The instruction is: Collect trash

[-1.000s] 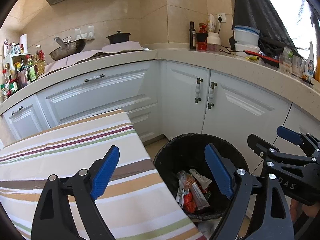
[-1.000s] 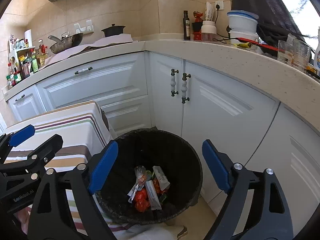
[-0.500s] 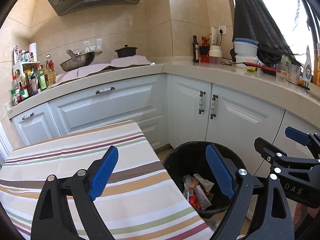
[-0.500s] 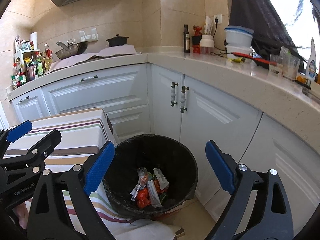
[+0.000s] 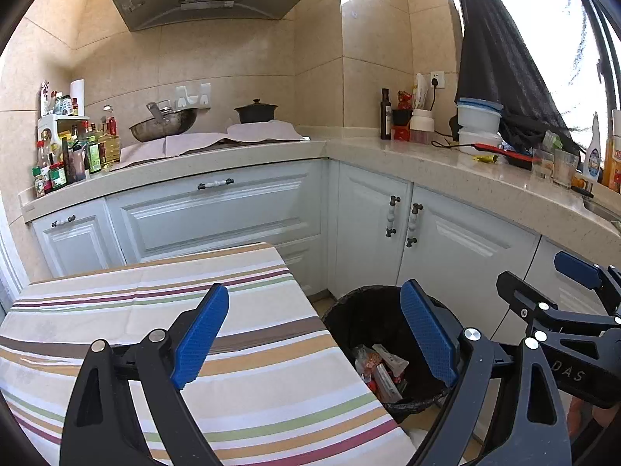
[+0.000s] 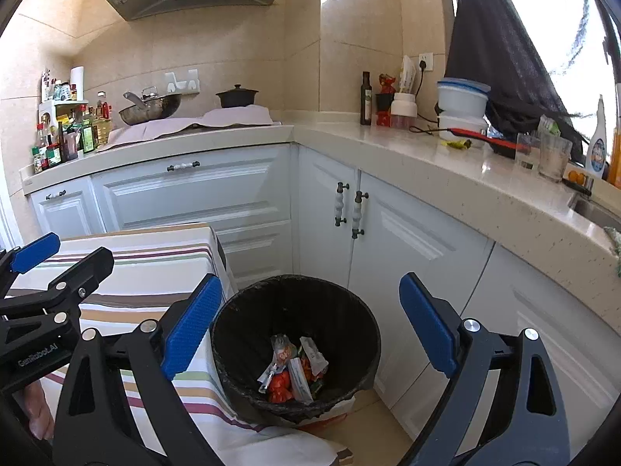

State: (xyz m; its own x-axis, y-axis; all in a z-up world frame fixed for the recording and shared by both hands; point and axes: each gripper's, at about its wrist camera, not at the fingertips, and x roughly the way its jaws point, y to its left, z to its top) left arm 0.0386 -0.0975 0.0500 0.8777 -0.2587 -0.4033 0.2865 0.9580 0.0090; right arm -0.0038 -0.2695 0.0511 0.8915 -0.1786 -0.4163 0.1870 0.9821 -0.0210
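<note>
A black-lined trash bin (image 6: 349, 310) (image 5: 349, 318) stands on the floor between the striped table and the white cabinets. Several crumpled wrappers (image 6: 293, 369) (image 5: 378, 365), red and silvery, lie at its bottom. My right gripper (image 6: 310, 326) hangs open above the bin with nothing between its blue pads. My left gripper (image 5: 314, 334) is open too, empty, over the table's right edge and the bin's rim. Each gripper shows at the side of the other's view.
A table with a striped cloth (image 5: 155, 310) (image 6: 147, 264) sits left of the bin. White cabinets (image 6: 388, 233) and an L-shaped counter (image 6: 427, 159) carry a wok, a pot, bottles, containers and glasses. A sink (image 6: 594, 209) is at far right.
Both grippers have risen and pulled back from the bin, so it looks smaller and lower in view and the range hood shows. Both stay open and empty.
</note>
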